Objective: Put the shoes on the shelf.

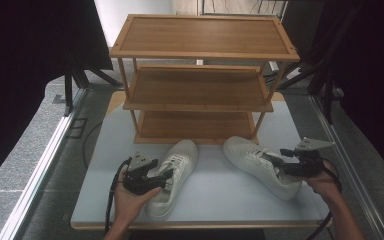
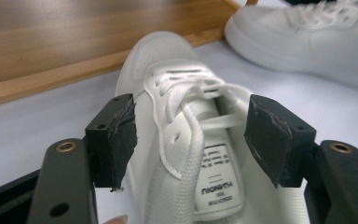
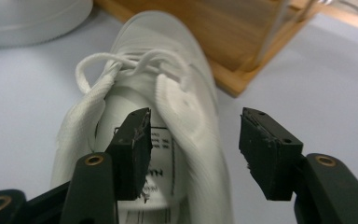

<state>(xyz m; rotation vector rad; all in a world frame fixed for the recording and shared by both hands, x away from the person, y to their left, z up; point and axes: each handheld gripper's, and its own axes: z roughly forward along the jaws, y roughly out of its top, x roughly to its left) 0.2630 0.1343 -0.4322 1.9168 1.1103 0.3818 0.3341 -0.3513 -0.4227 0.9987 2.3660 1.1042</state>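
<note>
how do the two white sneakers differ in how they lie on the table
The left sneaker points nearly straight at the wooden rack; the right sneaker lies slanted, toe toward the left sneaker. The left sneaker's heel nears the table's front edge; the right sneaker's sits farther back. Both are white, laced, upright.

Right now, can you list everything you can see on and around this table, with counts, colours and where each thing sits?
white lace-up sneakers: two, white; left sneaker and right sneaker on the table, toes toward the rack
three-tier bamboo shoe rack: one, brown, at the table's far side, shelves bare
pale blue-grey table: one
left gripper: black, open, jaws either side of the left sneaker's collar
right gripper: black, open, one jaw inside the right sneaker's opening
hands: two, holding the grippers
</note>
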